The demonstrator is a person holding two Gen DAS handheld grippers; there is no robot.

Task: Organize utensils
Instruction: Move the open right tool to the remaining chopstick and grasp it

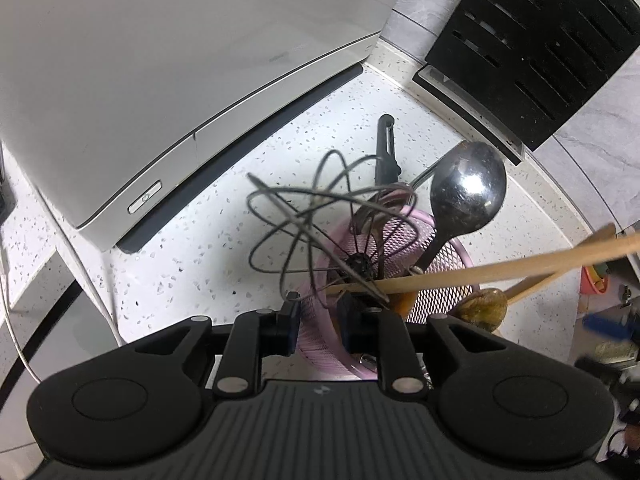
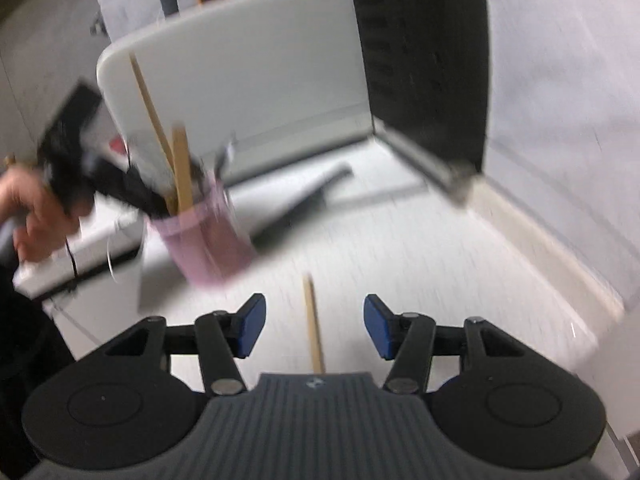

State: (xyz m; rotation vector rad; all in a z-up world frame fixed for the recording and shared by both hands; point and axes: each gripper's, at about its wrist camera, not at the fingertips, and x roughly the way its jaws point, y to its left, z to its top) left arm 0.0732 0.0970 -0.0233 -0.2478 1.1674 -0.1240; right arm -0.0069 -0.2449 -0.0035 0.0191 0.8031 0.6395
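A pink mesh holder (image 1: 440, 280) stands on the speckled counter with a wire whisk (image 1: 304, 220), a metal ladle (image 1: 468, 192), wooden chopsticks (image 1: 500, 264) and a wooden spoon (image 1: 482, 306) in it. My left gripper (image 1: 319, 318) is shut on the holder's near rim. In the right wrist view, which is blurred, the holder (image 2: 208, 236) sits at the left with a hand (image 2: 36, 216) behind it. My right gripper (image 2: 316, 320) is open. A single chopstick (image 2: 316, 344) lies on the counter between its fingers, touching neither pad.
A black-handled utensil (image 1: 386, 148) lies on the counter behind the holder. A white appliance (image 1: 160, 80) fills the back left, and a black slotted rack (image 1: 540, 40) leans at the back right against the tiled wall. Bare counter (image 2: 440, 260) spreads to the holder's right.
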